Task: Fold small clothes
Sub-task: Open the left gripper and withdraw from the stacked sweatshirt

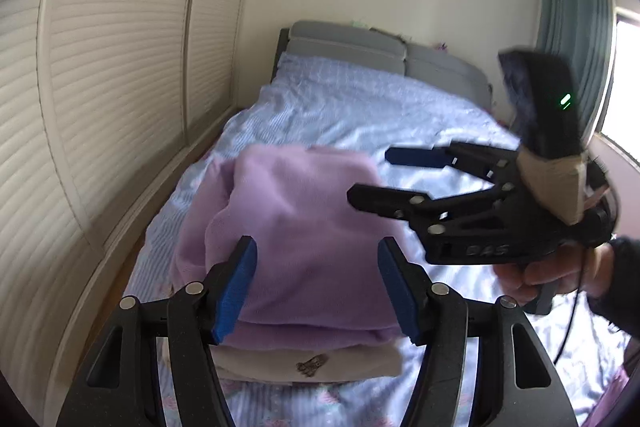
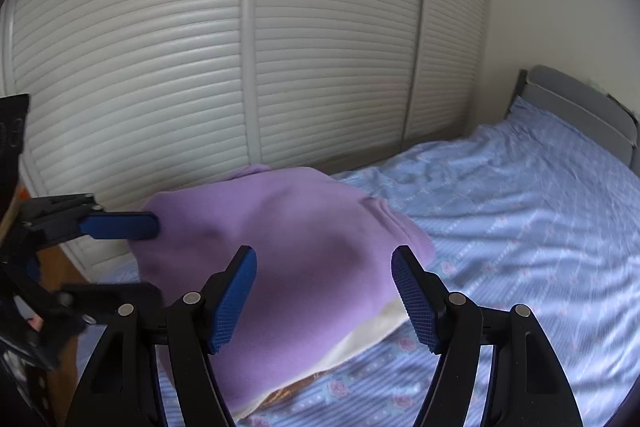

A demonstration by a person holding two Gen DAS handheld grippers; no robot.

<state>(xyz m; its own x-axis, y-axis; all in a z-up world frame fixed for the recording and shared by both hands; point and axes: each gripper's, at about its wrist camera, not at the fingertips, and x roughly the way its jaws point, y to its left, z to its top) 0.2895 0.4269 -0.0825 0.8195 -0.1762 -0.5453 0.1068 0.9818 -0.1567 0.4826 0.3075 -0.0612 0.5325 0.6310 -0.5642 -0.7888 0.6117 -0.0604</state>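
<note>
A folded lilac garment (image 1: 296, 227) lies on top of a folded cream garment (image 1: 308, 363) on the bed; the lilac garment (image 2: 280, 247) and the cream garment (image 2: 360, 339) also show in the right wrist view. My left gripper (image 1: 316, 287) is open and empty, just above the near edge of the stack. My right gripper (image 2: 324, 295) is open and empty over the stack. The right gripper (image 1: 372, 175) shows in the left wrist view at the right of the stack, and the left gripper (image 2: 140, 259) shows in the right wrist view at its left.
The bed (image 1: 360, 107) has a blue flowered sheet and a grey headboard (image 1: 348, 43). White louvred wardrobe doors (image 2: 240, 47) run along the bed's far side. A green curtain (image 1: 576, 27) and a window are at the right.
</note>
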